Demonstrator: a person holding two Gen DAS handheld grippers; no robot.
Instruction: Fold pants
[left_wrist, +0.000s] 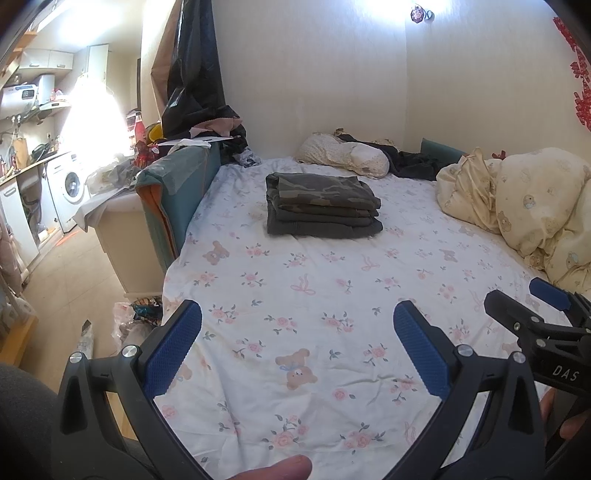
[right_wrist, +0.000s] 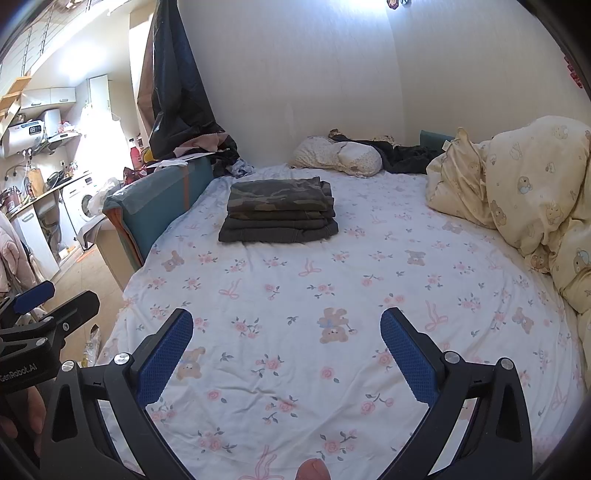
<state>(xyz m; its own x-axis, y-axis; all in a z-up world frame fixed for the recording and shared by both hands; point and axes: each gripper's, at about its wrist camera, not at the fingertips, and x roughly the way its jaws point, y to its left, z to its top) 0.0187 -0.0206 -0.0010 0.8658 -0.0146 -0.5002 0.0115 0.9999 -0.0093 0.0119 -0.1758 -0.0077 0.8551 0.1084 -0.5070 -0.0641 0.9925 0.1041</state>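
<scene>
A stack of folded pants (left_wrist: 321, 203), camouflage on top and dark grey below, lies on the far middle of the bed's floral sheet (left_wrist: 295, 295). It also shows in the right wrist view (right_wrist: 279, 210). My left gripper (left_wrist: 297, 332) is open and empty, held above the near part of the sheet, well short of the stack. My right gripper (right_wrist: 286, 339) is open and empty too, beside the left one over the near sheet. The right gripper shows at the right edge of the left wrist view (left_wrist: 532, 306), and the left gripper at the left edge of the right wrist view (right_wrist: 48, 302).
A yellow bear-print duvet (left_wrist: 524, 206) is bunched at the bed's right. A pillow (left_wrist: 343, 155) and dark clothes (left_wrist: 402, 158) lie at the head by the wall. A teal padded board (left_wrist: 177, 192) edges the bed's left, with a cluttered cabinet and washing machine (left_wrist: 70, 188) beyond.
</scene>
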